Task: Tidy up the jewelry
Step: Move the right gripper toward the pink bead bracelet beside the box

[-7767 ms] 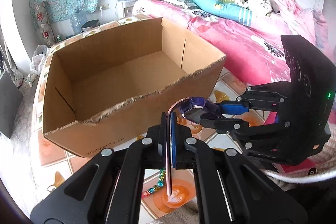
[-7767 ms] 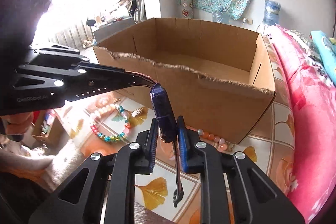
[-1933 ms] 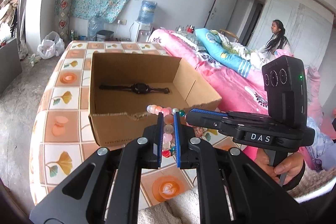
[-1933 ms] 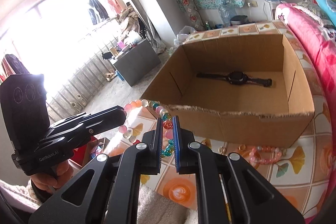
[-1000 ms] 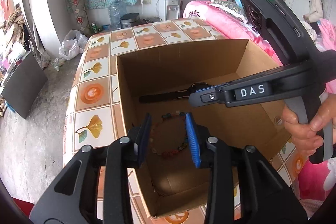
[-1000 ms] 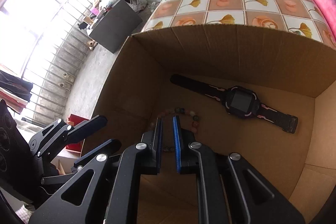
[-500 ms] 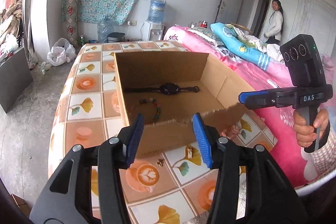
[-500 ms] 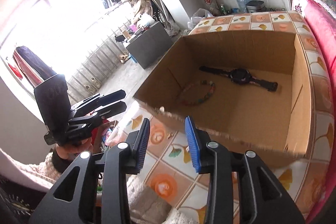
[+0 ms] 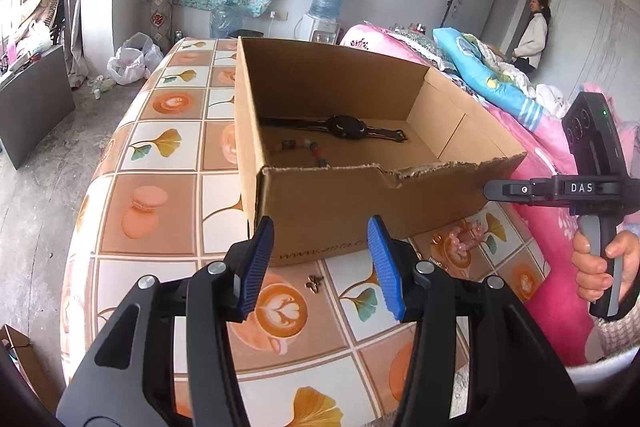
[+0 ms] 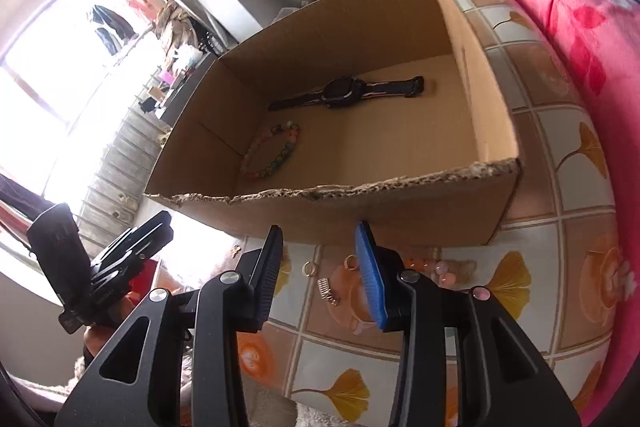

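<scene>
The bead bracelet (image 10: 271,150) now lies in the box (image 10: 472,67), at seven o'clock of the watch (image 10: 346,91). Both grippers, left (image 9: 322,265) and right (image 10: 320,273), have withdrawn, fingers open and empty; rings (image 10: 308,268) on the worktop (image 10: 560,163) likely next.

- The left gripper (image 9: 322,265) points forward and downward, its blue-padded fingers (image 9: 258,267) spread apart with nothing between them.
- The jaws of the left gripper have just been opening.
- The right gripper (image 10: 320,269) also tilts downward, its jaws parted and empty; they too have just been opening.
- In the left wrist view, the person's right hand (image 9: 604,267) wraps around the right gripper's handle, fingers curled at the front.
- A light knitted sleeve (image 9: 618,337) covers that wrist.
</scene>
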Tool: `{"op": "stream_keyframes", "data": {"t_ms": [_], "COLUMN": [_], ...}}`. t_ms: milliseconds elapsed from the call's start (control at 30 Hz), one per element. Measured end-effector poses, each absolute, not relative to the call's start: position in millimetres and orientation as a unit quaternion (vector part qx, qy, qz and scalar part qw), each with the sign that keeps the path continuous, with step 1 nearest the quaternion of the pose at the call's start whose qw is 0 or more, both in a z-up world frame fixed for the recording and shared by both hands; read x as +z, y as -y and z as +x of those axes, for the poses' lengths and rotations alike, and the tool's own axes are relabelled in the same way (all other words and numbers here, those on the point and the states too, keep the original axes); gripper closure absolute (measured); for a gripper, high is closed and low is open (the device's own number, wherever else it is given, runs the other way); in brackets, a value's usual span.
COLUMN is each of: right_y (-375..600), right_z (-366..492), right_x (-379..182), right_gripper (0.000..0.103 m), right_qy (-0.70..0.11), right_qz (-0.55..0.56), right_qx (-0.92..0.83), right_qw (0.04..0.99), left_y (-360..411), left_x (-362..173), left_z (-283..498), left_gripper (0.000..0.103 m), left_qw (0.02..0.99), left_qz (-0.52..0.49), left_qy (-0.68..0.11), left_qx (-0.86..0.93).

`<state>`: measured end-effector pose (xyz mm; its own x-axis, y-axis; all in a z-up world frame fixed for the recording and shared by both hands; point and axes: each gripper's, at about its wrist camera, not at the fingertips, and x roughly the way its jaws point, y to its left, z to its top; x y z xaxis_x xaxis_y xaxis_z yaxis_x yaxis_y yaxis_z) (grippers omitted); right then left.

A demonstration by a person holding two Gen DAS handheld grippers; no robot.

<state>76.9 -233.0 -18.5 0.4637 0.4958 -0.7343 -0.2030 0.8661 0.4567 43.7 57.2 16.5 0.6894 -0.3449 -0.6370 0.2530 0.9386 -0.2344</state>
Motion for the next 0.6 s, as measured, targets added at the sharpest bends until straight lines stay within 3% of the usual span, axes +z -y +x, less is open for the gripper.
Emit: {"op": "stream_keyframes", "data": {"t_ms": [200, 467, 600], "right_y": [253.8, 251.4, 228.4], "right_z": [45.7, 13.0, 6.6], "right_x": [-16.2, -50.6, -75.1], "right_gripper": [0.047, 0.037, 0.028], "right_qy": [-0.460, -0.508, -0.525], "right_qz": [0.106, 0.058, -0.023], "right_qx": [0.163, 0.124, 0.086], "right_qw": [0.866, 0.851, 0.846], "left_y": [-49.8, -30.5, -20.8], "left_x": [2.8, -29.2, -36.2], "left_z": [28.5, 11.8, 8.5], "left_gripper": [0.056, 0.056, 0.056], "left_qw": [0.907, 0.890, 0.890], "left_qz": [-0.062, -0.043, -0.009], "left_qy": [-0.375, -0.416, -0.423], "left_qx": [-0.178, -0.182, -0.169]}}
